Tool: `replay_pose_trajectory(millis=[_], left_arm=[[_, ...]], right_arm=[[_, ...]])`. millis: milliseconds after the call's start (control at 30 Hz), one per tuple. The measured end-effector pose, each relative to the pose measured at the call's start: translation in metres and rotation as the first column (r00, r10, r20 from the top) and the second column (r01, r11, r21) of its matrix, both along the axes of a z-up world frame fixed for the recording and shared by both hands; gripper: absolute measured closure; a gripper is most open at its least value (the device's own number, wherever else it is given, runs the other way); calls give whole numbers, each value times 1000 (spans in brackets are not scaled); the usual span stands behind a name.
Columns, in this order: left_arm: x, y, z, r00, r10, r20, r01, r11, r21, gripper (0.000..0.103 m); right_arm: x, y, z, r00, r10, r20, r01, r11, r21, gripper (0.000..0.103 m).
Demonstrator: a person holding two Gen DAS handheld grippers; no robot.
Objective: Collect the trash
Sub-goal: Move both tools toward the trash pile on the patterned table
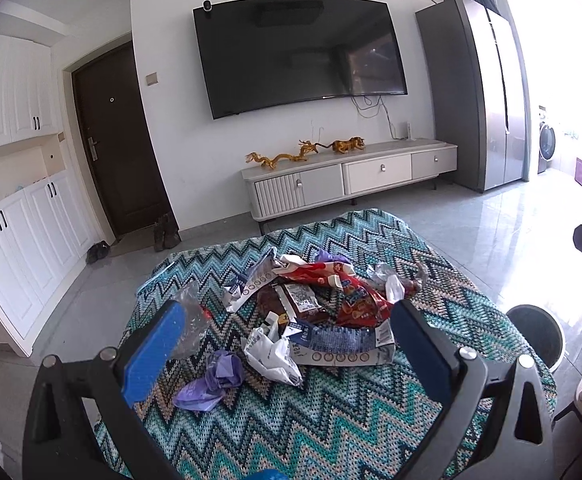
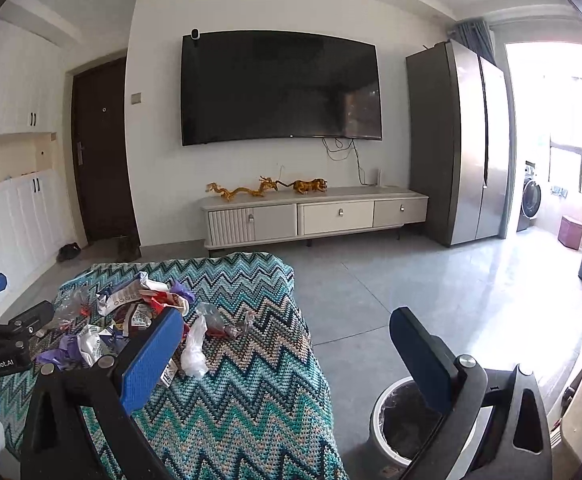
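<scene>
Both grippers gape wide and empty, the left gripper (image 1: 287, 344) over the trash pile (image 1: 315, 308) mid-blanket (image 1: 331, 420), the right gripper (image 2: 287, 356) off its right edge above the bin (image 2: 395, 424).

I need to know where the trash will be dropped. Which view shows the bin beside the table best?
The right wrist view: the lined trash bin shows its rim and dark inside, partly behind the right gripper. The left wrist view catches only part of it at the table's edge.
</scene>
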State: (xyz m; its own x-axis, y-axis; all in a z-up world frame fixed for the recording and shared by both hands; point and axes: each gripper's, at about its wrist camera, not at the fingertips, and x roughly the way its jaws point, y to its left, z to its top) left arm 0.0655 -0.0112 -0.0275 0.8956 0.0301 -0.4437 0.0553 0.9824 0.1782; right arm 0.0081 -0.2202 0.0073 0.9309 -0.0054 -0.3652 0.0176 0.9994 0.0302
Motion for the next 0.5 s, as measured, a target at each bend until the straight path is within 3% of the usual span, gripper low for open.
replay_pose_trajectory(millis=[500], left_arm=[[27, 14, -14, 998, 6, -59, -7, 1000, -20, 0]], right_arm=[[30, 10, -13, 997, 39, -70, -41, 999, -18, 0]])
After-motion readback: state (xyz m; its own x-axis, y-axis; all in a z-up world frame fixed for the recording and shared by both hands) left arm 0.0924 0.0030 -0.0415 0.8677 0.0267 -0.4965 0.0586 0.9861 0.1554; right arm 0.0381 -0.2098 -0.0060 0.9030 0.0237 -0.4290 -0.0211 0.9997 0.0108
